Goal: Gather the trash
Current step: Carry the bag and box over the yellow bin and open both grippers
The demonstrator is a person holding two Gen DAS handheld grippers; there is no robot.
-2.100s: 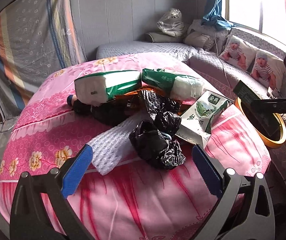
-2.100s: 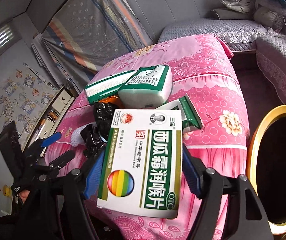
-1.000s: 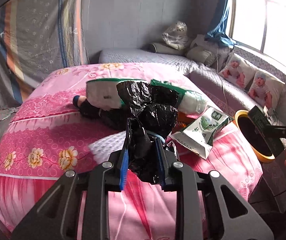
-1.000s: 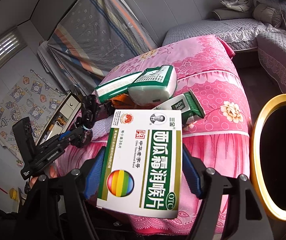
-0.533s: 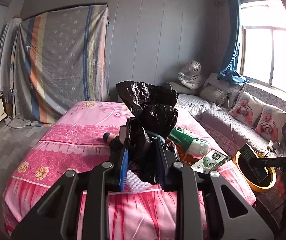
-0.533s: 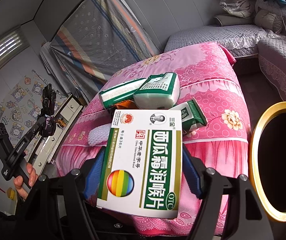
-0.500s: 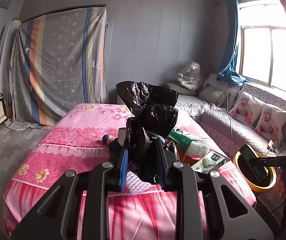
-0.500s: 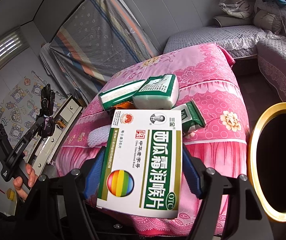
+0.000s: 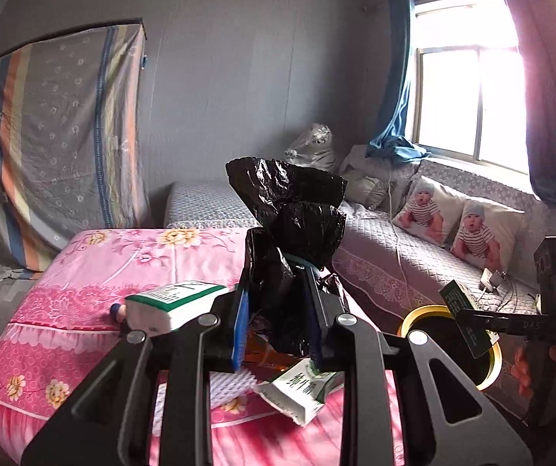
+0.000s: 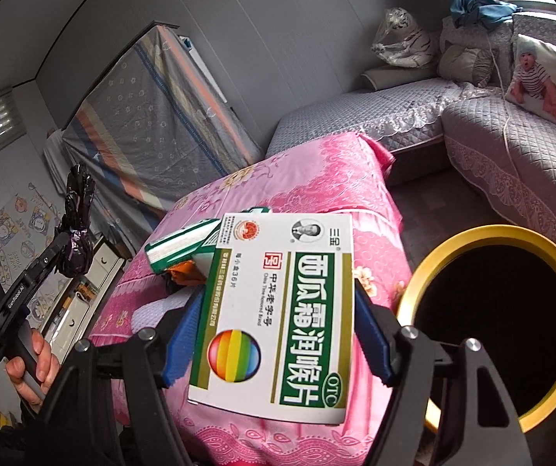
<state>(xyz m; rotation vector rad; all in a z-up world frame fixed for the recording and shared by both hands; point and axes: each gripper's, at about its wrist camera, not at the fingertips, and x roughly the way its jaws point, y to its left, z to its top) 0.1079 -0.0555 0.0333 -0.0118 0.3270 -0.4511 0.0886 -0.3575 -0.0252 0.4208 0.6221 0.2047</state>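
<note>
My left gripper [image 9: 278, 328] is shut on a crumpled black plastic bag [image 9: 291, 229] and holds it high above the pink table [image 9: 83, 287]; the bag also shows in the right wrist view [image 10: 77, 229]. My right gripper [image 10: 274, 334] is shut on a white and green medicine box [image 10: 278, 310], held next to the yellow-rimmed black bin [image 10: 503, 310]. In the left wrist view the box [image 9: 466, 322] hangs over the bin [image 9: 433, 318]. On the table lie a green and white tissue pack [image 9: 169, 305], a green carton [image 9: 297, 388] and white foam wrap [image 9: 225, 388].
A grey quilted sofa [image 9: 413, 256] with baby-print pillows [image 9: 460, 225] runs along the right under the window. A striped cloth [image 9: 56, 136] covers furniture at the back left. A white drawer unit [image 10: 83, 291] stands left of the table.
My left gripper closed on the black bag, lifted it off the table and swung right toward the bin. My right gripper kept the medicine box and drifted closer to the bin.
</note>
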